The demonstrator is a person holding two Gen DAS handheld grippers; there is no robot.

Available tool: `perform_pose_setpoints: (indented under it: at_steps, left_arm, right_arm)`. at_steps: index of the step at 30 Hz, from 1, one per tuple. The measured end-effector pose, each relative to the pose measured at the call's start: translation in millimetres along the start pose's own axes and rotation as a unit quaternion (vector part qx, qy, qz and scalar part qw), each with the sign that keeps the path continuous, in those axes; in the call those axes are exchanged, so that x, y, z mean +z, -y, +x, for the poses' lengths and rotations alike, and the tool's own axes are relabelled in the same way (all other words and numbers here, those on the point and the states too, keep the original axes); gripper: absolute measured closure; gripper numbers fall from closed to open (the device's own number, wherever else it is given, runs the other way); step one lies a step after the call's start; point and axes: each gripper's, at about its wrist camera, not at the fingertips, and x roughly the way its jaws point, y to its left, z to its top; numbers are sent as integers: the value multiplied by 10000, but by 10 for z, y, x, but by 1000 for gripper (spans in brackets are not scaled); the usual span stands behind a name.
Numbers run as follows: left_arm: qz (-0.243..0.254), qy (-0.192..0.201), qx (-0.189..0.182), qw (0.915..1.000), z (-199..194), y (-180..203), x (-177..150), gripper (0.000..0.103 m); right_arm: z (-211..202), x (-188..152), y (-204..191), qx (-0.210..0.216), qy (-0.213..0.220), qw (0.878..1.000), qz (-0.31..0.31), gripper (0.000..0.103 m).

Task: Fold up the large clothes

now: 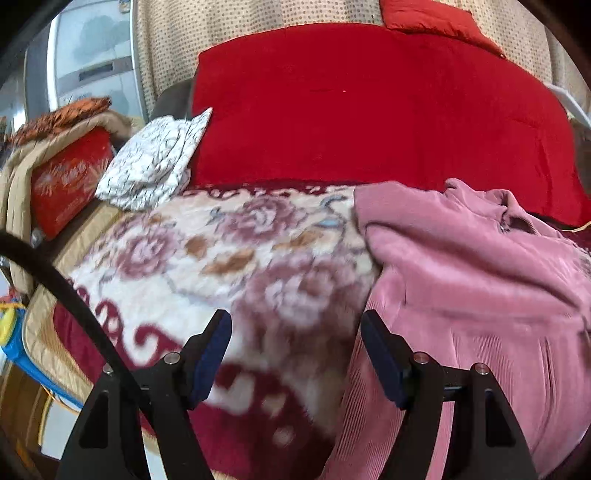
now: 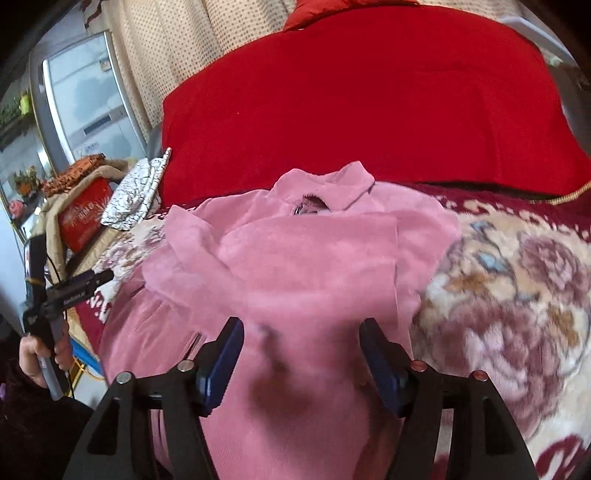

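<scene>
A pink corduroy garment (image 2: pixel 303 251) lies on a floral blanket (image 1: pixel 207 251), sleeves folded over its front and collar (image 2: pixel 332 188) toward the far side. My right gripper (image 2: pixel 303 325) hovers over the garment's lower middle, its blue pads wide apart and not pressing on the cloth. My left gripper (image 1: pixel 295 317) is open above the blanket, just left of the garment's edge (image 1: pixel 472 266), with nothing between its fingers. In the right wrist view a hand (image 2: pixel 37 354) holds the left tool at the far left.
A big red blanket (image 1: pixel 369 110) is piled behind the garment, against a dotted beige curtain (image 1: pixel 258 18). A folded white patterned cloth (image 1: pixel 155 162) and a red box (image 1: pixel 70 177) sit at the left. The bed's left edge drops beyond a black cable (image 1: pixel 74 295).
</scene>
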Motion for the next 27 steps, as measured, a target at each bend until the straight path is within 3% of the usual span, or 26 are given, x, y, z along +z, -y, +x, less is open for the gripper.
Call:
perform_pose_setpoints:
  at_steps: [8,12,15,18,27]
  left_arm:
    - [26,-397,-686,9969,-285,-284,-680,31]
    - [143,-597,-1330,9892,-364,-259,-878,51]
    - [290,-824,-1527,9844,-324,-201,-951,49]
    - [348,-1314,-1504,9792,-172,-157,-1043,31]
    - [321,-2142,-1783,9598,186,-59,-1208,31]
  right_arm:
    - [-408,-430,64,376,-8,9989,291,34]
    - [-600,-649,43,566,-144,9977,351,29]
    - [-680,-864,50,608,-461,9965,348,28]
    - [-701,-1124,132,563,-932,9930,464,28]
    - [-334,-1602,402,536,-2130,9696,1076,28]
